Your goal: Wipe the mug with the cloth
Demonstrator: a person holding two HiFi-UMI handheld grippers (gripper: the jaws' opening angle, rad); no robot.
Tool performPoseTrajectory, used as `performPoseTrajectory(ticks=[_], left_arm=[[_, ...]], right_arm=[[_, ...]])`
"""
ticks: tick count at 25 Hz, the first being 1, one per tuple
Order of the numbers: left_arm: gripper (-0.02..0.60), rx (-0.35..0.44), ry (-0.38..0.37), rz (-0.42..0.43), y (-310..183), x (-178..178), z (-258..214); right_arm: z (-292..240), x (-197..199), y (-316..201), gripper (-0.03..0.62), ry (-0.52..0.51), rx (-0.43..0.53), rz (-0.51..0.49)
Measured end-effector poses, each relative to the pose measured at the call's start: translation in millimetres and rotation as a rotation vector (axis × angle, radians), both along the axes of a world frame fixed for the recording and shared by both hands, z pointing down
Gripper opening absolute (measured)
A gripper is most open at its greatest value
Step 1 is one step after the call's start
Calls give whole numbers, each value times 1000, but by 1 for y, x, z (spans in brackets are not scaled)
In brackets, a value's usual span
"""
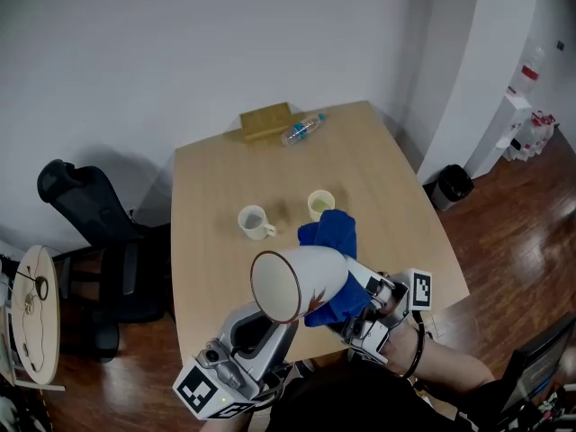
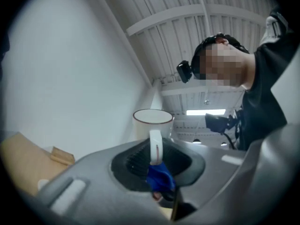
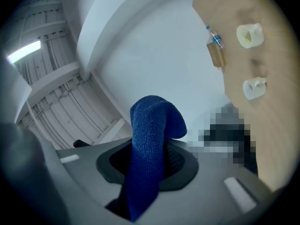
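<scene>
**Left gripper (image 1: 267, 320) clamped on mug (image 1: 310, 275), right gripper (image 1: 358, 297) clamped on cloth (image 1: 331, 234)**

Left gripper: jaws closed on the mug's white handle, seen edge-on in the left gripper view. A scrap of blue cloth shows just under the handle. Mug is white with a dark rim, held tipped on its side above the near edge of the table (image 1: 396, 196), mouth turned toward the left gripper's side.

Right gripper: jaws clenched on the blue cloth, which rises in a thick fold out past the fingertips. The cloth lies against the mug wall on the side away from the left gripper.

Beyond both grippers, on the table and well apart from the held mug:
- small white cup (image 1: 254, 221) with a handle
- pale green cup (image 1: 320, 203), just beyond the cloth's far end
- plastic bottle (image 1: 301, 130) lying flat at the far edge, touching a wooden block (image 1: 265, 121)

Surface: light wood tabletop. Room: white walls, dark red-brown wood floor. Black office chair (image 1: 85, 214) stands off to the left gripper's side, black bin (image 1: 454, 184) off to the right gripper's side, by the wall
</scene>
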State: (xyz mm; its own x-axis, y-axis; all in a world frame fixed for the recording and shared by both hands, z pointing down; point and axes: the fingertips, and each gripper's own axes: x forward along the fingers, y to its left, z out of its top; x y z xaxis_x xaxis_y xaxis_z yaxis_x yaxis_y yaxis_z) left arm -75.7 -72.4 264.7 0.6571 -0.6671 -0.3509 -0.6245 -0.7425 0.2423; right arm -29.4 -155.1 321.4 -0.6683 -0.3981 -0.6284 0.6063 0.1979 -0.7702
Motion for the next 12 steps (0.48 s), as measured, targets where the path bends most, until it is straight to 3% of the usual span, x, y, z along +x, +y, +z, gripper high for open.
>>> performPoseTrajectory(ticks=[3,6,9,12], left_arm=[[63,-51,-8,-36,-7,-8,12],[63,-79,-1,-9,1,-2,21],[63,-69,47,26,7,11,17],[63,-61,60,10,2,10,14]], right_arm=[[3,17,0,117,-29,-18,32],[1,29,-15,117,-44,-15,83],[10,18,-19,117,-45,-57,59],[26,2,-6,117,-31,-120,4]])
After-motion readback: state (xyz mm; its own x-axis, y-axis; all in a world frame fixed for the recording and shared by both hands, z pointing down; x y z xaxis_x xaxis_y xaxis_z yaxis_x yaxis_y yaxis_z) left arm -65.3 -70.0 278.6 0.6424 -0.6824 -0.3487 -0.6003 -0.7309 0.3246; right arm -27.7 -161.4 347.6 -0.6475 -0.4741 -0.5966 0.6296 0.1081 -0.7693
